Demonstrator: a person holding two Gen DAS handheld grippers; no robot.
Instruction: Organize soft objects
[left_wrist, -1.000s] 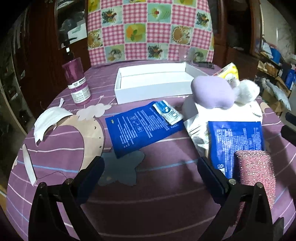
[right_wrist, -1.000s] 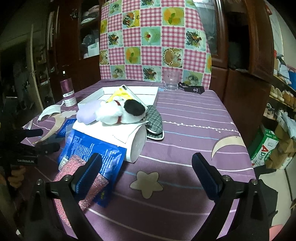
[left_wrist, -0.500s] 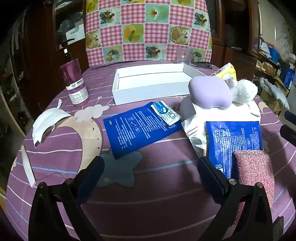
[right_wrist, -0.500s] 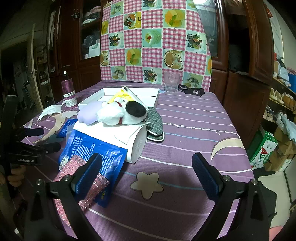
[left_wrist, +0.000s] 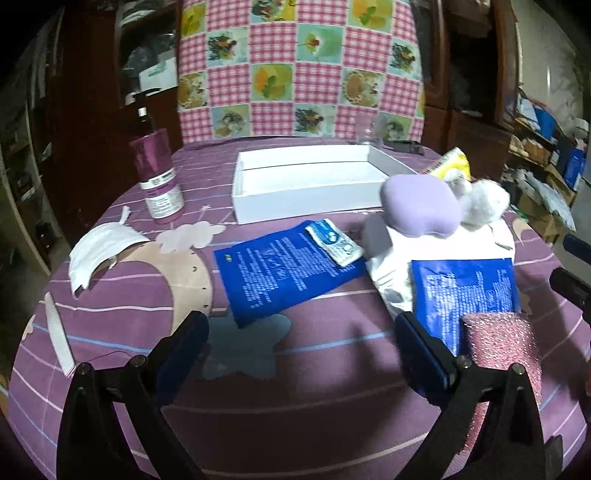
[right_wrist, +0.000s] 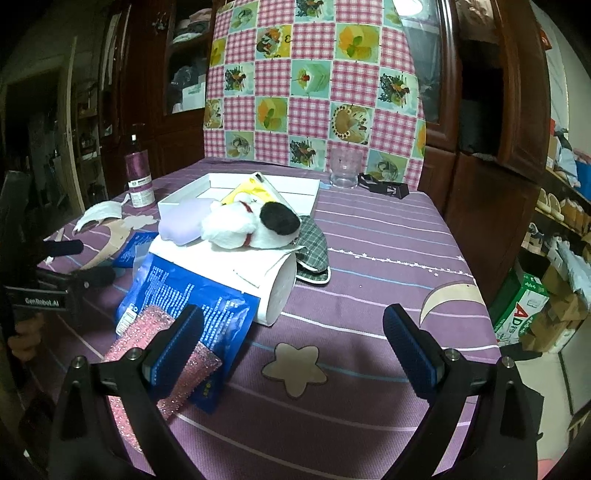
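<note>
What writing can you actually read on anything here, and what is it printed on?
"GenRobot.AI": on the left gripper's black body, seen from the right wrist.
"AD": on the green and white carton on the floor; the rest is unreadable.
Blue packets, small sachet, purple bottle's label: print too small or blurred.

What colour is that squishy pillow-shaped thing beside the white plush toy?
Pale lilac pillow, clearest in the left wrist view.
</note>
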